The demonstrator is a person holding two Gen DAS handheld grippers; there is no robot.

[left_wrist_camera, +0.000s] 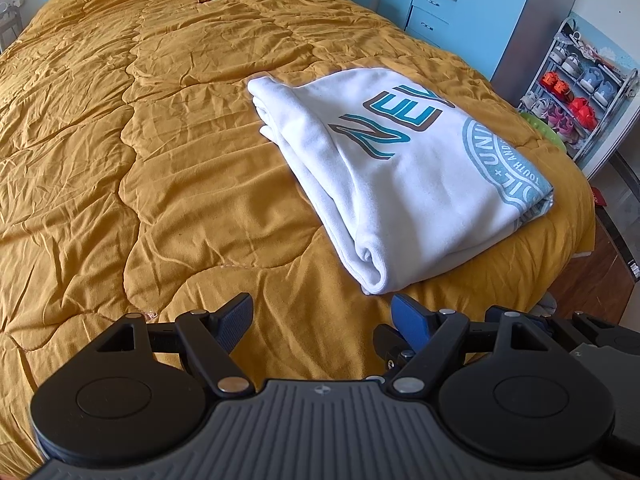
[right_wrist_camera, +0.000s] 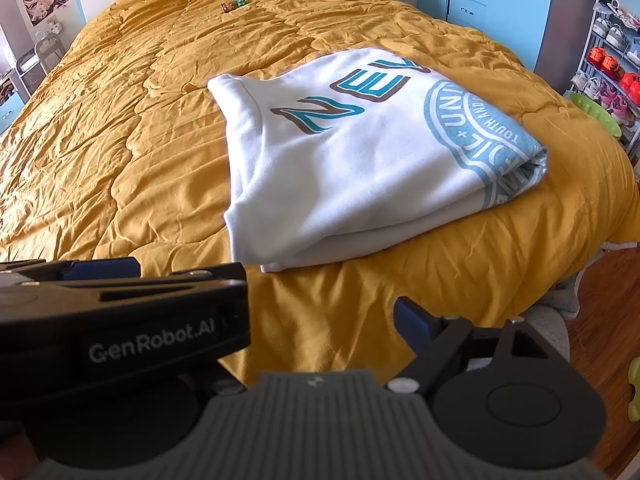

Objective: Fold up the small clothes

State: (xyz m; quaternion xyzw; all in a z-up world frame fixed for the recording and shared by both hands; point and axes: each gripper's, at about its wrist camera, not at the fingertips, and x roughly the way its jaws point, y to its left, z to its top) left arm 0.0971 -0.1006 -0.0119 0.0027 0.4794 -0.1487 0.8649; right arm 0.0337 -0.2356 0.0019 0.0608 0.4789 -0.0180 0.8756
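Left wrist: left gripper (left_wrist_camera: 322, 322) jaws wide apart, empty, over the bed (left_wrist_camera: 160, 160) | folded shirt (left_wrist_camera: 400, 160) ahead and right of them, apart | right wrist: right gripper (right_wrist_camera: 320, 320) jaws spread, empty | shirt (right_wrist_camera: 360, 152) ahead, apart, flat on bed.

Left gripper (left_wrist_camera: 322, 322): black linkage arms, round black pivot housings, silver rivets, ribbed grey centre plate, dark blue textured finger pads (left_wrist_camera: 236, 320). Right gripper (right_wrist_camera: 320, 320): same black-and-grey build, blue pad; its left finger hidden behind other unit's body, white "GenRobot.AI" lettering, possibly slightly blurred.
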